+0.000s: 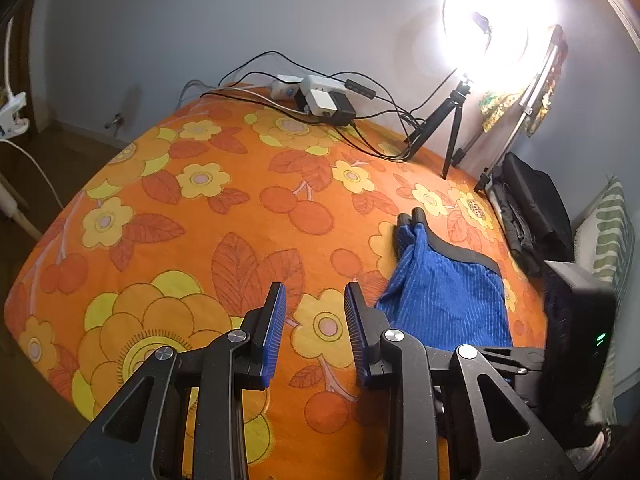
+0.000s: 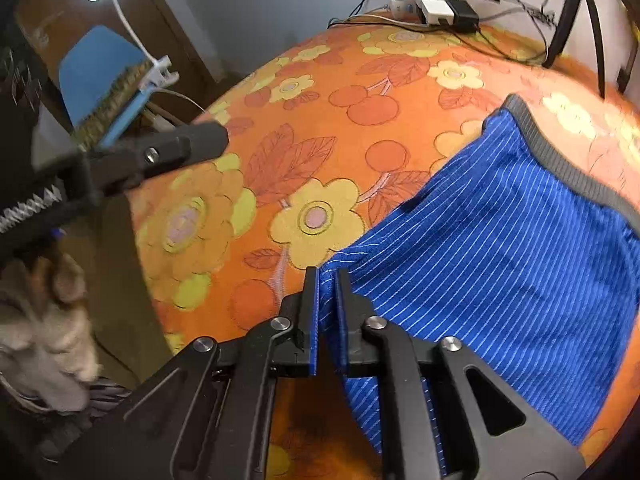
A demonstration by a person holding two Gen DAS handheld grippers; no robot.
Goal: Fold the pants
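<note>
Orange floral bedspread (image 1: 200, 208): one blue pants (image 2: 500, 248), two grippers.

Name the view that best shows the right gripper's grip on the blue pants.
Right wrist: the right gripper pinches an edge of the blue pants up close. The left wrist view shows the pants but no grip.

1. Harsh glare is thrown by a ring light (image 1: 486, 20) at the bedspread's (image 1: 200, 208) far right corner — surroundings are left dim.
2. Fisheye bending is seen at every edge; blur is shown at the right wrist view's left side.
</note>
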